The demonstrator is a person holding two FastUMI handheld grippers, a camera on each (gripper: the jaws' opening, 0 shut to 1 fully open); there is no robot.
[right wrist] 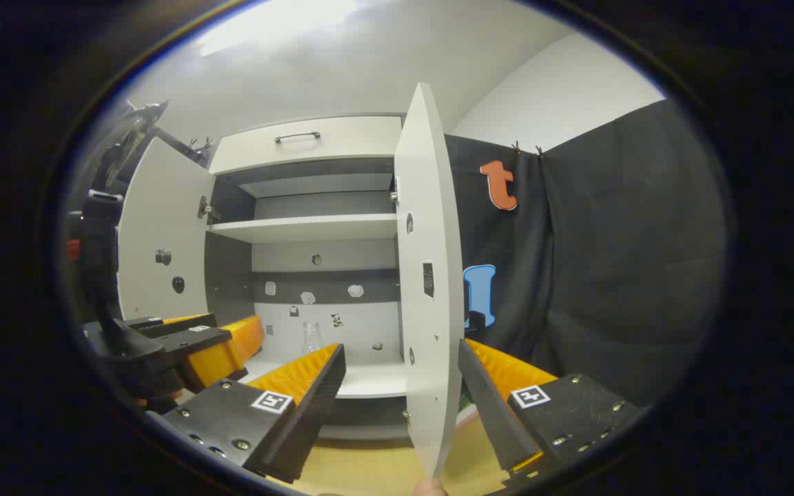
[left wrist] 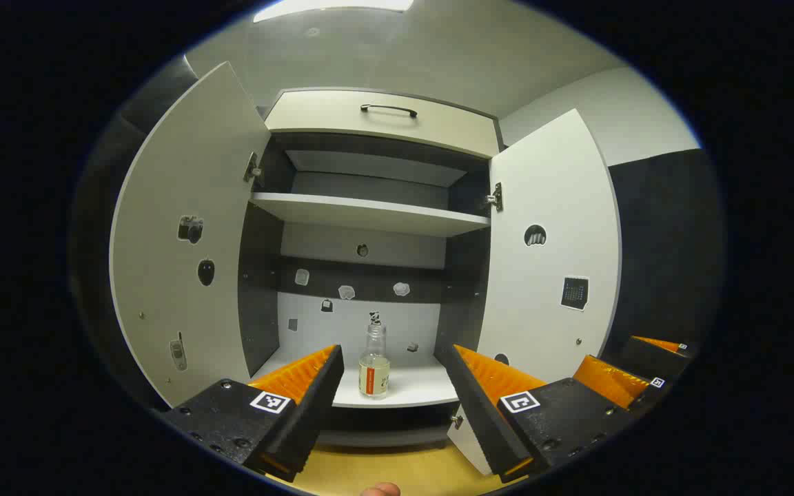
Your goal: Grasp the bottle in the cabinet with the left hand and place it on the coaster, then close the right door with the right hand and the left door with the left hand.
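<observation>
While both doors stand open, the bottle (left wrist: 373, 363) sits upright on the cabinet's bottom shelf (left wrist: 411, 387).
Left gripper view: the left gripper (left wrist: 390, 368) gapes wide and empty, with the bottle framed between its fingers but farther off. Right gripper view: the right gripper (right wrist: 400, 362) is wide open and holds nothing, straddling the right door's (right wrist: 428, 275) edge; the left gripper sits lower left.

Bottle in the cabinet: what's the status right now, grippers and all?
Left gripper open, lined up on bottle, not touching. Right gripper open, straddling right door edge. Bottle upright on bottom shelf. Both doors open, path clear.
</observation>
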